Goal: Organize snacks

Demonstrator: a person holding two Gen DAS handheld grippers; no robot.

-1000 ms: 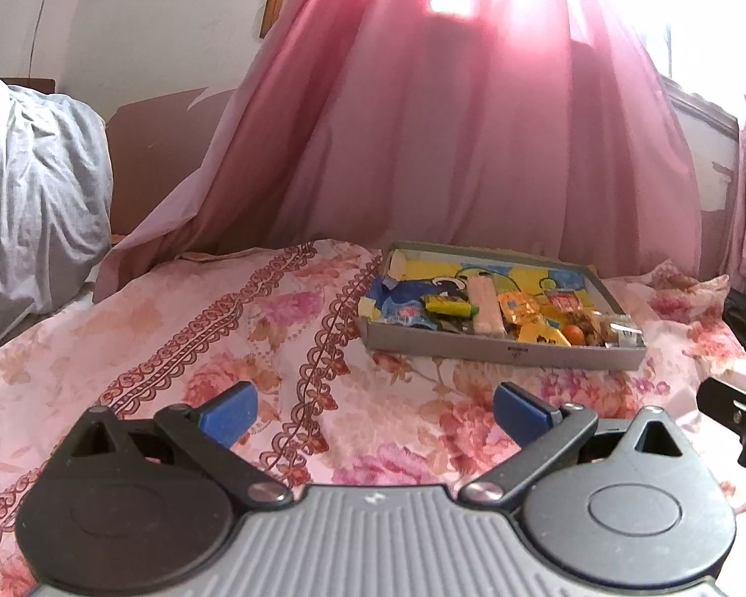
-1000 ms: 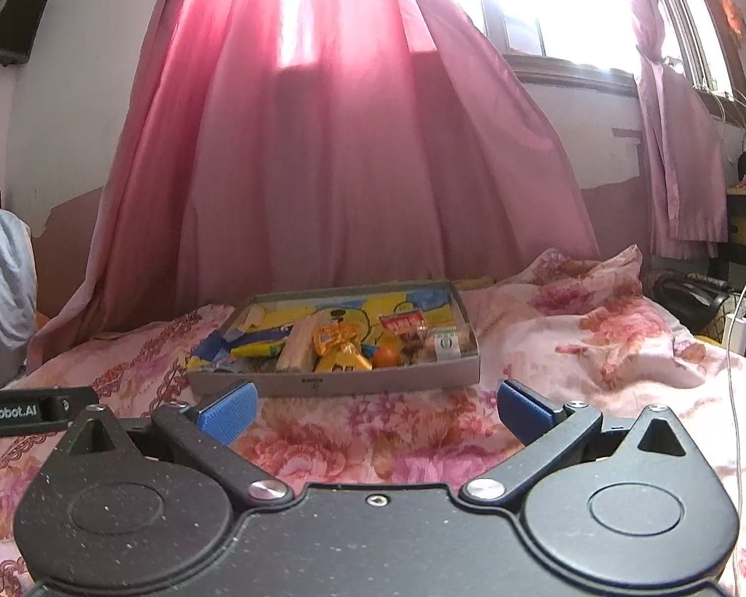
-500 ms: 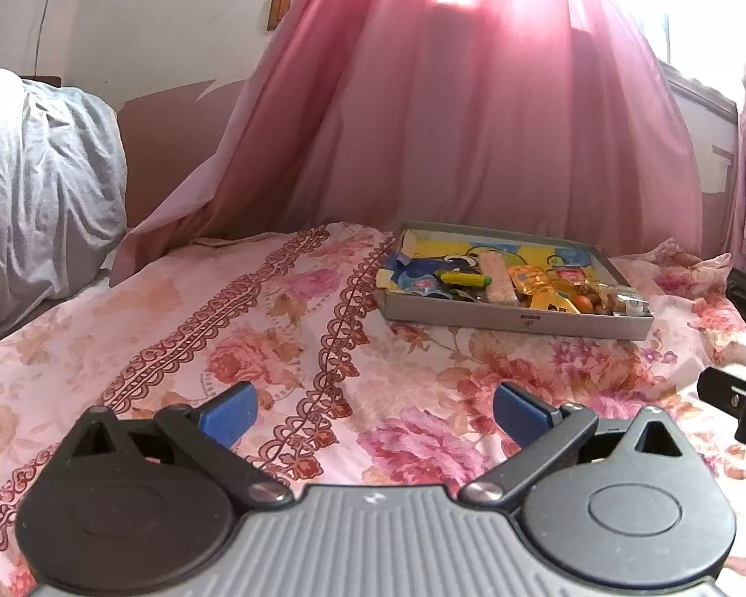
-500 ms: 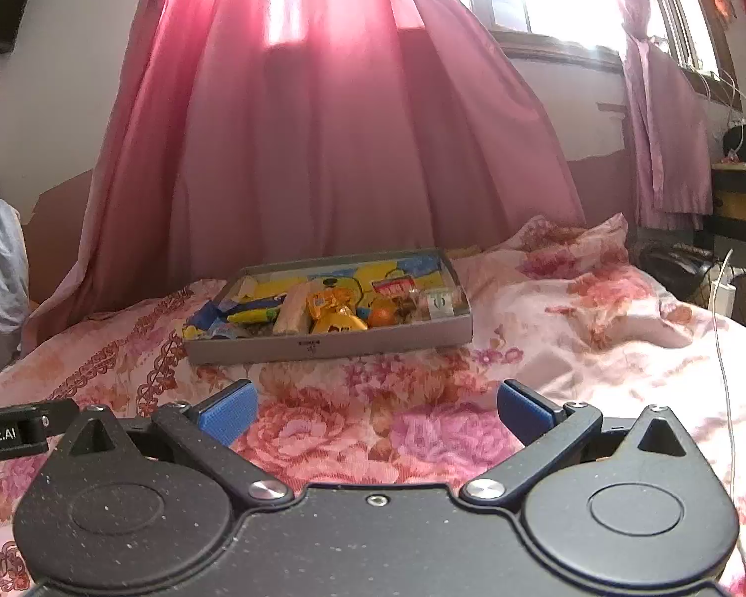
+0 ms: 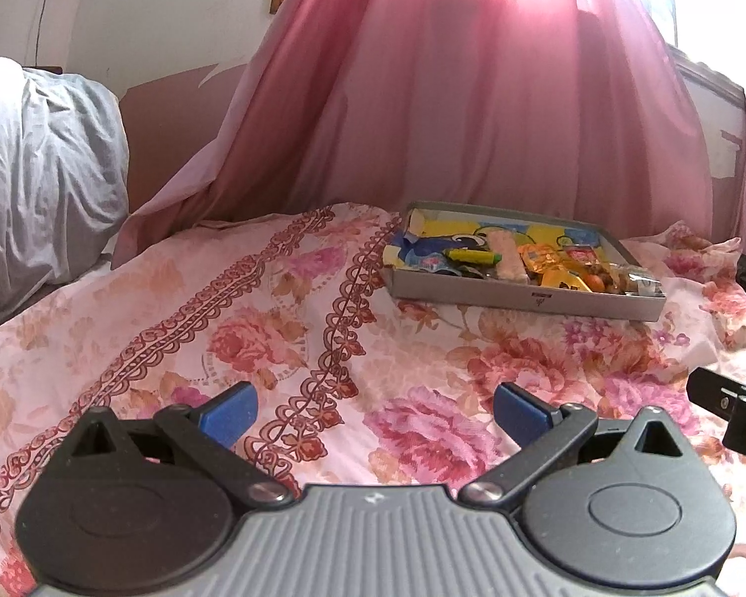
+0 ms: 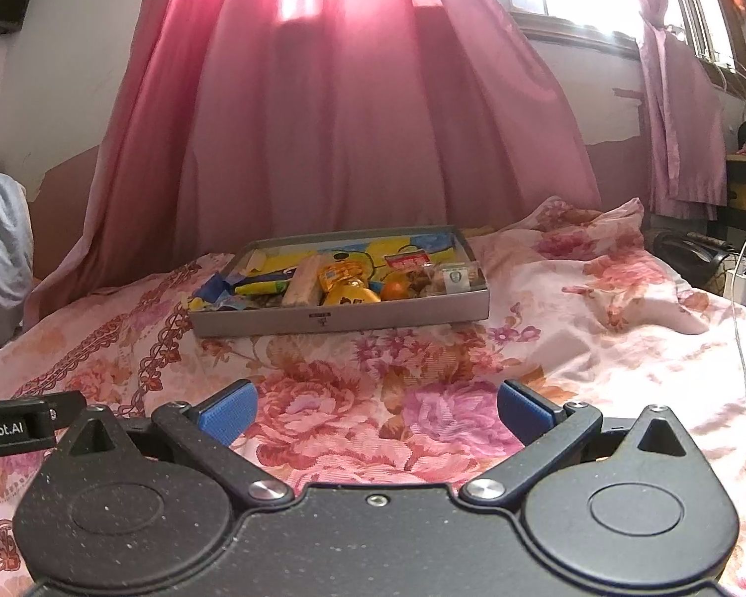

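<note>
You are holding both the left gripper (image 5: 375,410) and the right gripper (image 6: 375,410) spread wide, empty. The shallow grey cardboard tray (image 6: 343,318) of light, crinkly snack packets (image 6: 345,283) is lying ahead on the flowered bedsheet (image 6: 547,348) — pinch packets at the edges, gently.

My bed (image 5: 283,328), floral pink sheet with a scrolled maroon border running down it. A shallow grey tray (image 6: 343,321) lies flat on the sheet near the far edge, snacks packed inside. Grey bedding (image 5: 40,169) heaped at the left. White cable (image 6: 743,348) trails across the right side.
</note>
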